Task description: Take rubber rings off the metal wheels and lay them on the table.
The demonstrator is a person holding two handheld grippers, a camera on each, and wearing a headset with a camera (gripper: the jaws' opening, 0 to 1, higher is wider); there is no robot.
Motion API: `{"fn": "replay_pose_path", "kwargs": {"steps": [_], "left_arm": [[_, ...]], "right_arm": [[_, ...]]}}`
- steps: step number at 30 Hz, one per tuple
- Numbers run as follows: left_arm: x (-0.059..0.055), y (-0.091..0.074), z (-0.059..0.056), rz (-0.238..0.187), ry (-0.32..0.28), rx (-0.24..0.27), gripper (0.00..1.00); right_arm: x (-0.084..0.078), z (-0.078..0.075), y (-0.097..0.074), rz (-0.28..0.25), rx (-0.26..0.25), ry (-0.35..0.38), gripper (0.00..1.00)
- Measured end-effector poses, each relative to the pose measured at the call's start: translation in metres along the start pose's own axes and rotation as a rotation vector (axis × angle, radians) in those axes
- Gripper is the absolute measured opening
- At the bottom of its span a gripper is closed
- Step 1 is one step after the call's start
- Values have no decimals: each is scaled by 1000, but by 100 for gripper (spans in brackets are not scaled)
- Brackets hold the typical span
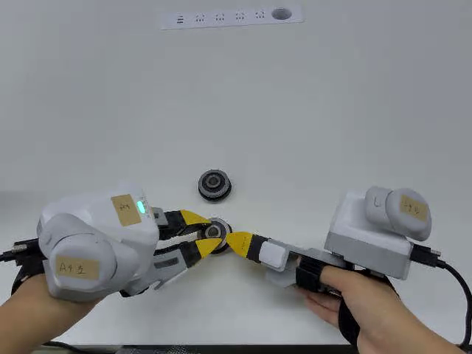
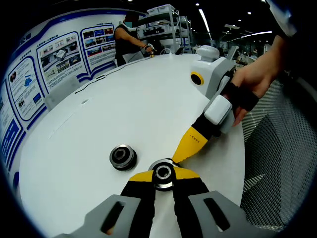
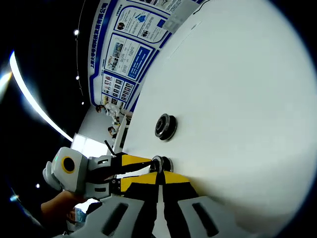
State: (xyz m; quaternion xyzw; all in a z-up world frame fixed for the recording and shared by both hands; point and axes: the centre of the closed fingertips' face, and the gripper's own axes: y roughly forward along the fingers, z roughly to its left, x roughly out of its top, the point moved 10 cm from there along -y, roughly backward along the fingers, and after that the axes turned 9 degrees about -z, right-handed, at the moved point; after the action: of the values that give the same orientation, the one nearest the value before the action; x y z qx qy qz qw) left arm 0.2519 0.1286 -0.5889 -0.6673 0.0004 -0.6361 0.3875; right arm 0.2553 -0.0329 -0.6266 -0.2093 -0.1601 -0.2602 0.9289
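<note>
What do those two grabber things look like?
The left gripper and right gripper: chunky white bodies, black jaws, yellow tips, tan handwritten stickers, black cables behind. The left one has a green light. A black strap crosses the right hand.

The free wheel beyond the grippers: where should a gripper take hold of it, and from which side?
Across its outer rim, from above. The free wheel seems to lie flat, face up, well apart from the held wheel, so the jaws could straddle it.
</note>
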Motion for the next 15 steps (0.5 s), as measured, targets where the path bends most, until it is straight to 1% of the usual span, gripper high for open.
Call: {"fn": "replay_pose_path", "kwargs": {"steps": [8, 15], "left_arm": [[0, 0, 0, 0, 1, 0, 13], [0, 0, -1, -1, -1, 1, 13]], "right_arm": [[0, 1, -1, -3, -3, 1, 2], [1, 4, -1, -1, -17, -48, 2]]}}
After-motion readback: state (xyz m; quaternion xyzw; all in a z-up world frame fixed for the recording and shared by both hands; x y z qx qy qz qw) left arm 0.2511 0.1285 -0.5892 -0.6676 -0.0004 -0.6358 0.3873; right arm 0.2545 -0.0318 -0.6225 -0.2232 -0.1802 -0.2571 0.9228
